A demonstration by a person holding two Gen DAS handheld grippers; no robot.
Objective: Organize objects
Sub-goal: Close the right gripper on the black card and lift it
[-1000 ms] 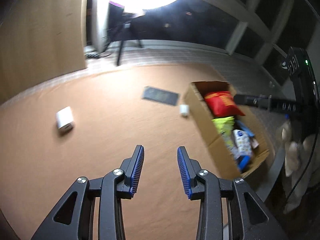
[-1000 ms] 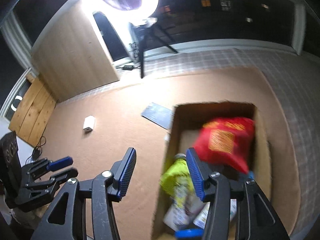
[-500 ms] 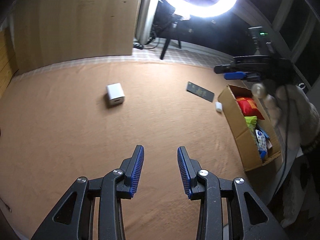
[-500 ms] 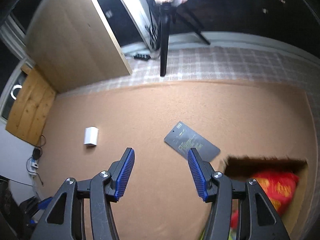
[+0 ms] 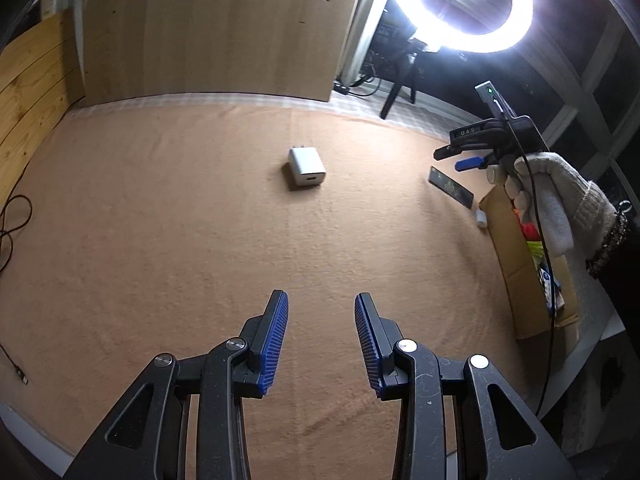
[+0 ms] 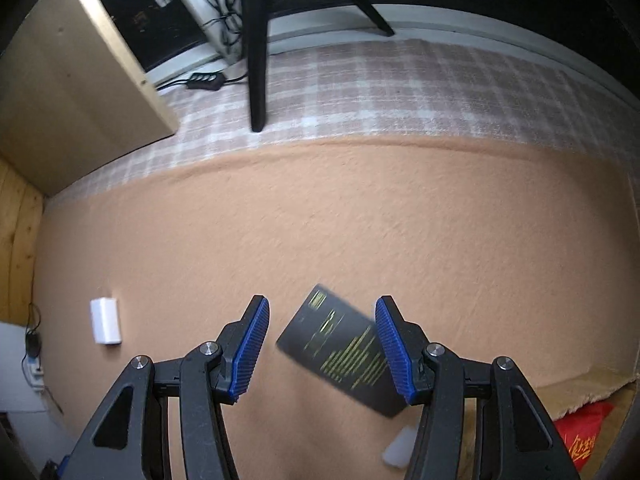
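Observation:
A white charger block (image 5: 306, 167) lies on the tan carpet ahead of my open, empty left gripper (image 5: 321, 340); it also shows in the right wrist view (image 6: 105, 320). A flat black packet with yellow print (image 6: 340, 354) lies on the carpet between the fingers of my open right gripper (image 6: 322, 350), which hovers above it. The packet (image 5: 450, 187) and right gripper (image 5: 460, 156) show at the right of the left wrist view. A small white object (image 6: 400, 446) lies by the cardboard box (image 5: 516, 276) holding snack bags.
A ring light (image 5: 464, 4) on a tripod stands at the back on a plaid mat (image 6: 380, 88). Wooden panels (image 5: 208, 28) line the back and left. Cables (image 5: 10, 216) lie at the left carpet edge.
My left gripper swung left, so the charger block now sits centred ahead. My right gripper moved forward off the box and down over the black packet. Both stayed open.

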